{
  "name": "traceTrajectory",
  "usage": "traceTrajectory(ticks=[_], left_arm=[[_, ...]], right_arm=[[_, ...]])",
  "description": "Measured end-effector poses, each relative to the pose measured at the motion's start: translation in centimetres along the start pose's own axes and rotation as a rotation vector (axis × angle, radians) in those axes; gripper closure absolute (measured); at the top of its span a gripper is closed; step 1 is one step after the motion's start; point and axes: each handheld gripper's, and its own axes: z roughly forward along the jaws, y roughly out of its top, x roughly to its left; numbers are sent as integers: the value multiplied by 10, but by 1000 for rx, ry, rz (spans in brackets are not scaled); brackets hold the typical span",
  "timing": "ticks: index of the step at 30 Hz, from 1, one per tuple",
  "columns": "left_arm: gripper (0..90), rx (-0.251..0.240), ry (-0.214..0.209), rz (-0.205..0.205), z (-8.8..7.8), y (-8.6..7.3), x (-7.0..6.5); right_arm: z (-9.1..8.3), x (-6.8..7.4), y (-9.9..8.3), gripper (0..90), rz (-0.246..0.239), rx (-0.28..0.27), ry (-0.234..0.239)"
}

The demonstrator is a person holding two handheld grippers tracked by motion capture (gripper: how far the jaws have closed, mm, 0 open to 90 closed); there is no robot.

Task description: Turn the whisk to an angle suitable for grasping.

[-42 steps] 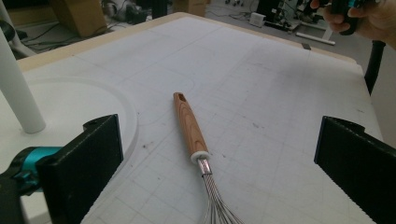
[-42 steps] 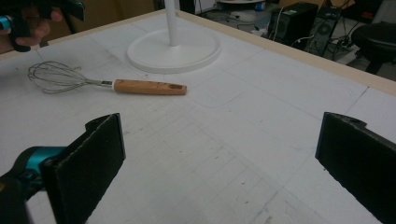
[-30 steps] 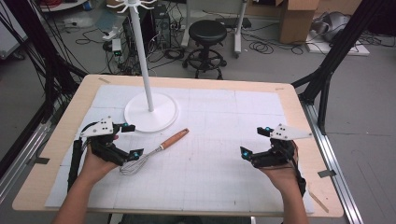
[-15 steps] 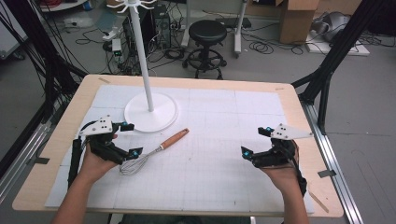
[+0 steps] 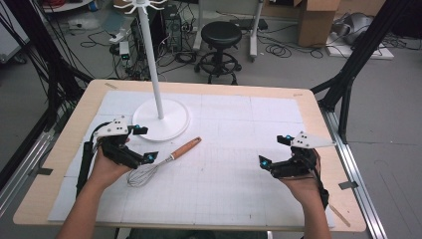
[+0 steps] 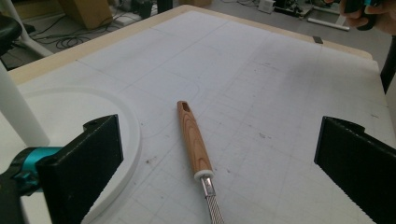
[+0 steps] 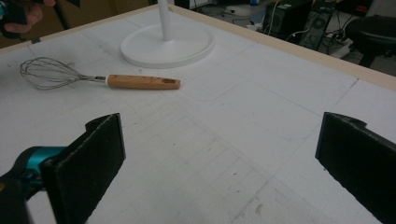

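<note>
Whisk [image 5: 161, 162] flat on the tabletop [image 5: 239, 149] beside the white stand base [image 5: 161, 119], just ahead of the left tongs [image 5: 143, 144]; both left and right tongs [image 5: 276, 151] spread wide, empty. Probably light, with springy wires prone to flexing. Best taken by the stiff wooden handle [image 6: 194, 142].

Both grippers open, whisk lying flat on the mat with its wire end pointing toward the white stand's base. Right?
Not quite. The whisk lies flat, but its wooden handle points toward the stand's base; the high view shows it. Left gripper and right gripper are both open.
</note>
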Motion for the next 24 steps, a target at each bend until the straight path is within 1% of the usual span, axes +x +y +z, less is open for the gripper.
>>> traceTrajectory(ticks=[3, 5, 8, 10, 12, 14, 17, 22, 23, 24], left_arm=[[17, 24, -3, 6, 6, 5, 1], [17, 33, -7, 2, 9, 8, 1], [17, 62, -4, 7, 14, 12, 3], [18, 72, -5, -3, 17, 15, 3], [17, 92, -1, 9, 20, 18, 2], [17, 103, -4, 18, 24, 22, 1], [17, 121, -5, 23, 31, 27, 0], [18, 186, 8, 48, 45, 33, -1], [17, 192, 9, 45, 48, 34, -2], [17, 200, 9, 51, 50, 35, -2]], right_arm=[[-2, 0, 1, 2, -5, -7, -4], [-3, 1, 2, 2, -6, -7, -4], [-2, 3, 2, 2, -9, -4, -4], [-1, 3, 3, 2, -14, -8, -4], [-1, 4, 3, 2, -11, -6, -3], [0, 4, 3, 2, -15, -7, -2], [1, 5, 4, 2, -16, -4, 2], [3, 5, 4, 2, -14, -2, 4], [3, 5, 3, 2, -11, 0, 4], [3, 5, 3, 3, -13, 0, 5]])
